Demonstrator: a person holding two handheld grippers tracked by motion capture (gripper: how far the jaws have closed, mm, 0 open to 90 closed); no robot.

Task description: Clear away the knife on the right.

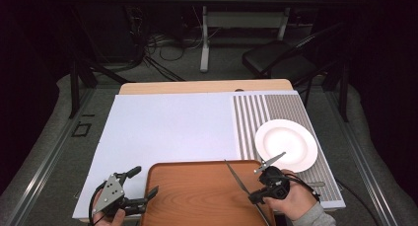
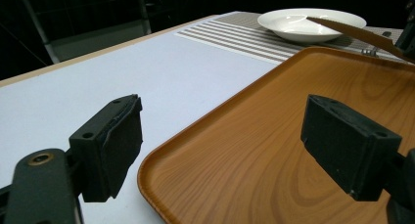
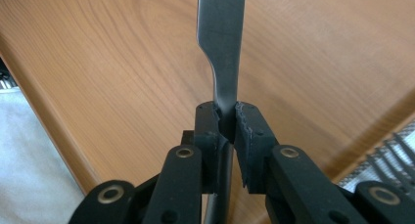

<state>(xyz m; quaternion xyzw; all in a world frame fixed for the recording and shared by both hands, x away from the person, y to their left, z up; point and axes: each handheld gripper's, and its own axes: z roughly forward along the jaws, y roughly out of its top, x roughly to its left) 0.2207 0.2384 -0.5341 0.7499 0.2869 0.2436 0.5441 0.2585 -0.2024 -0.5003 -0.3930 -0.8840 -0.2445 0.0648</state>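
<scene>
Nearest the high camera, at the bottom left of the frame, a hand holds the left gripper (image 1: pixel 142 183) with its jaws spread wide and nothing between them, a grey three-cornered plate on top. One jaw hangs over the white board (image 1: pixel 167 127), the other over the left rim of the wooden tray (image 1: pixel 197 196). In the left gripper view the two black pads (image 2: pixel 110 145) stand well apart, straddling the tray's rounded near-left corner.

Moving right, the tray fills the bottom centre of the high view, lying on the white board that covers most of the table (image 1: pixel 202 86). Just right of the tray's middle, a slim metal knife (image 1: pixel 236 175) slants from the upper left down toward the lower right, its blade above the tray.

Farther right, at the bottom right, a hand in a grey sleeve holds the right gripper (image 1: pixel 268 184), clenched on the knife. The right gripper view shows the jaws pinched on the knife's narrow neck (image 3: pixel 225 106), the blade running up out of the top of the frame over the wood grain.

Right of the tray, a white plate (image 1: pixel 286 144) sits on a striped placemat (image 1: pixel 276 112). The knife's handle end reaches up over the plate's lower edge. A dark chair (image 1: pixel 281 58) stands on the floor at the upper right.
</scene>
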